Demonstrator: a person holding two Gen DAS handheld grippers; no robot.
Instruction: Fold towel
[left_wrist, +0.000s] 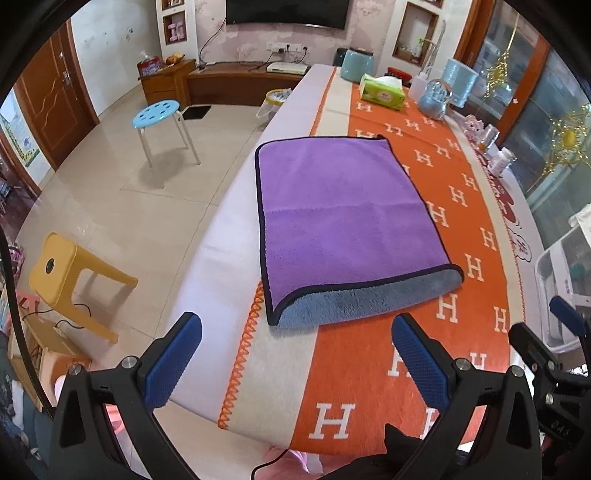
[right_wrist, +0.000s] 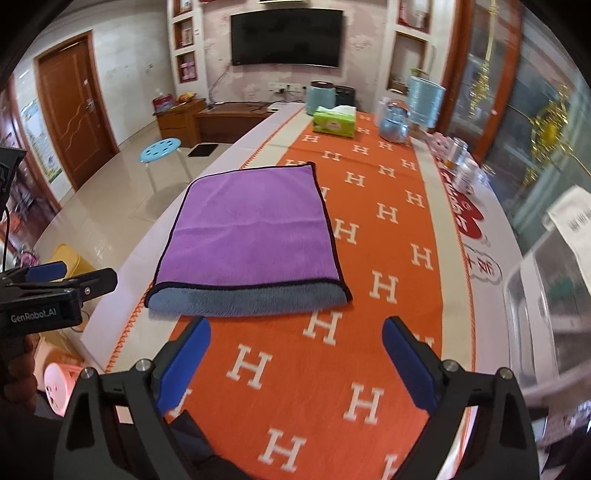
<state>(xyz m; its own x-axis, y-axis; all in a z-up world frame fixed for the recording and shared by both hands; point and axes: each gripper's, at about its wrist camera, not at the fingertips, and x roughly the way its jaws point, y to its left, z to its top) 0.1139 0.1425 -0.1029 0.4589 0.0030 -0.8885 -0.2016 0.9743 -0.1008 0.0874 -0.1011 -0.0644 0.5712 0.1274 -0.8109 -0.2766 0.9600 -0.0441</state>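
A purple towel (left_wrist: 340, 218) with a grey underside and dark trim lies folded in half on the orange H-patterned tablecloth (left_wrist: 369, 369); its open edges face me and the grey lower layer sticks out at the near edge. It also shows in the right wrist view (right_wrist: 251, 236). My left gripper (left_wrist: 295, 332) is open and empty, just short of the towel's near edge. My right gripper (right_wrist: 295, 336) is open and empty, a little short of the towel's near right corner. The left gripper also shows at the left of the right wrist view (right_wrist: 62, 284).
A green tissue box (right_wrist: 334, 120), a teal kettle (right_wrist: 320, 96), a glass globe (right_wrist: 395, 123) and jars stand at the table's far end. A clear plastic bin (right_wrist: 546, 295) sits at the right. A blue stool (left_wrist: 159, 110) and a yellow stool (left_wrist: 62, 269) stand on the floor left.
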